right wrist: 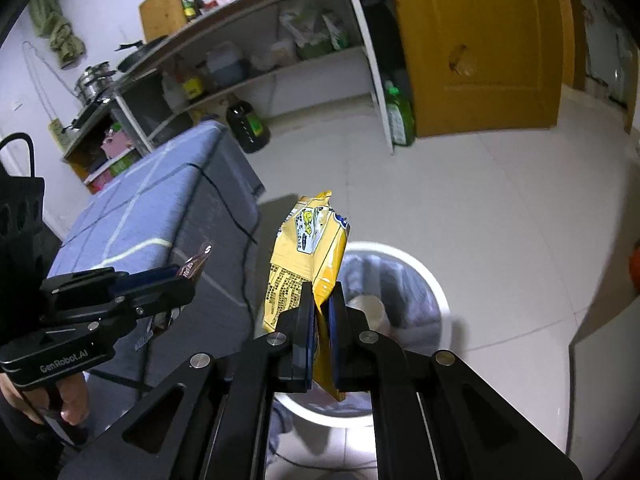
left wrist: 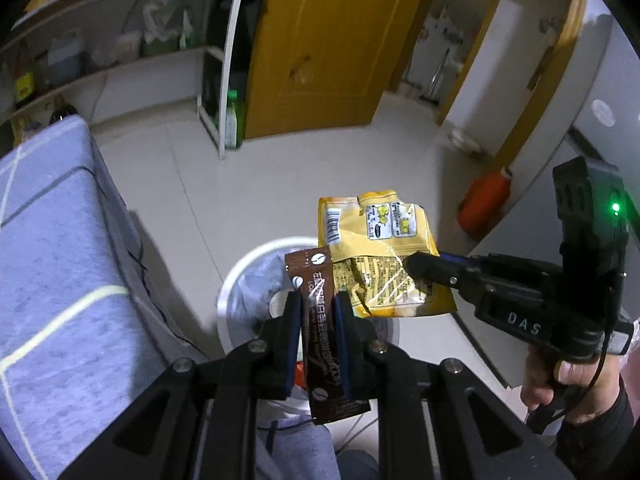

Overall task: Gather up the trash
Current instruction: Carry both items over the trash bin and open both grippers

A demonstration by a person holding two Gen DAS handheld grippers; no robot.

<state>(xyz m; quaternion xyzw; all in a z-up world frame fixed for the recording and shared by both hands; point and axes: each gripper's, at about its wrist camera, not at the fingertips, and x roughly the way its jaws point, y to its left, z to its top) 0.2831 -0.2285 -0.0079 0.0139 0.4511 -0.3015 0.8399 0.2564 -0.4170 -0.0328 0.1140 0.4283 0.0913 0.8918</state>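
My left gripper [left wrist: 318,304] is shut on a brown coffee sachet [left wrist: 322,332] and holds it upright above a white trash bin [left wrist: 236,276] lined with a grey bag. My right gripper [right wrist: 320,300] is shut on a yellow snack bag [right wrist: 308,256], held over the same bin [right wrist: 436,292]. In the left wrist view the right gripper [left wrist: 412,262] comes in from the right with the yellow bag [left wrist: 376,248] just beside the sachet. In the right wrist view the left gripper [right wrist: 182,274] is at the left with the sachet tip [right wrist: 198,262] showing.
A blue-grey cushioned stool [left wrist: 52,248] stands left of the bin. Kitchen shelves [right wrist: 248,60] with bottles line the far wall. A yellow door [left wrist: 328,48] stands open. An orange container [left wrist: 482,200] lies on the tiled floor at right.
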